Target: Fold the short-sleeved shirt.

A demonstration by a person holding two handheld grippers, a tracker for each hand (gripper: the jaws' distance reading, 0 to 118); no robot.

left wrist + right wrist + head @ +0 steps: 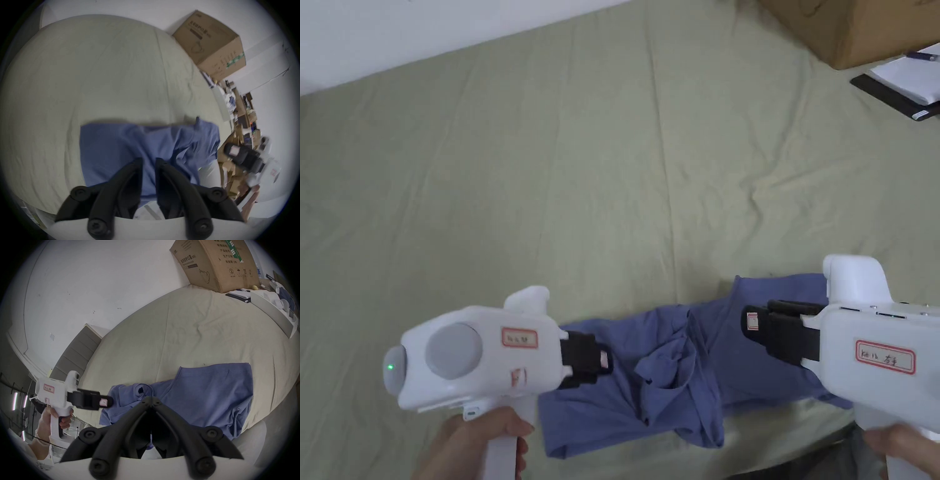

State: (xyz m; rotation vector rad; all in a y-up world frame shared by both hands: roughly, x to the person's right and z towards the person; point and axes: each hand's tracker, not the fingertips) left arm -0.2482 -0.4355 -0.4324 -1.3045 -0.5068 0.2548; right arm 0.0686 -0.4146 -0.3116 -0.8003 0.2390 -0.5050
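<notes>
Head view has the blue shirt (675,375) bunched at the bed's (550,156) near edge. Your left gripper (603,361) hovers over its left side, jaws slightly spread; your right gripper (151,400), jaws pressed together, empty, hangs above the middle. Spread it flat before folding.

Your head cam looks steeply down at the bed (550,156), box (862,25) at 1 o'clock. Left gripper cam sits low, close over the shirt (123,146), facing across the bed. Right gripper cam faces likewise, w/ wall beyond. All three share shirt (203,389) & box.
</notes>
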